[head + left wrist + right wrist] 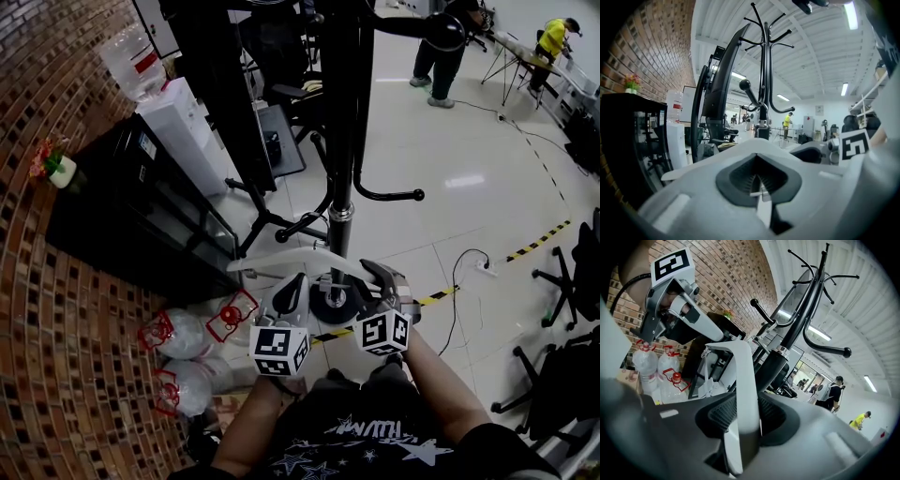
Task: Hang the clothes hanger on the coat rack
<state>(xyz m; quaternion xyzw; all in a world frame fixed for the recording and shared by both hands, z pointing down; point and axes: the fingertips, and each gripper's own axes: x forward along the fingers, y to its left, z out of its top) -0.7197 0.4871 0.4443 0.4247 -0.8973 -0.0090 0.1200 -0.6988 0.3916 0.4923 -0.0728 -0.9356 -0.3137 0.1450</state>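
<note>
A white clothes hanger (281,258) lies across, low in front of the black coat rack (342,141), near its round base. My left gripper (292,283) is at the hanger's middle, my right gripper (375,274) beside it on the right. In the right gripper view the hanger's white bar (743,380) stands between the pads of my right gripper (743,420), which press on it; my left gripper (718,336) meets the hanger's top. In the left gripper view the left gripper (761,190) is nearly closed on a thin white edge, with the coat rack (764,70) straight ahead.
A brick wall runs along the left, with a black cabinet (122,216), a white water dispenser (178,122) and large water bottles (183,333) on the floor. Office chairs (572,281) stand at the right. People (441,56) are at the back. A cable and striped tape (539,239) cross the floor.
</note>
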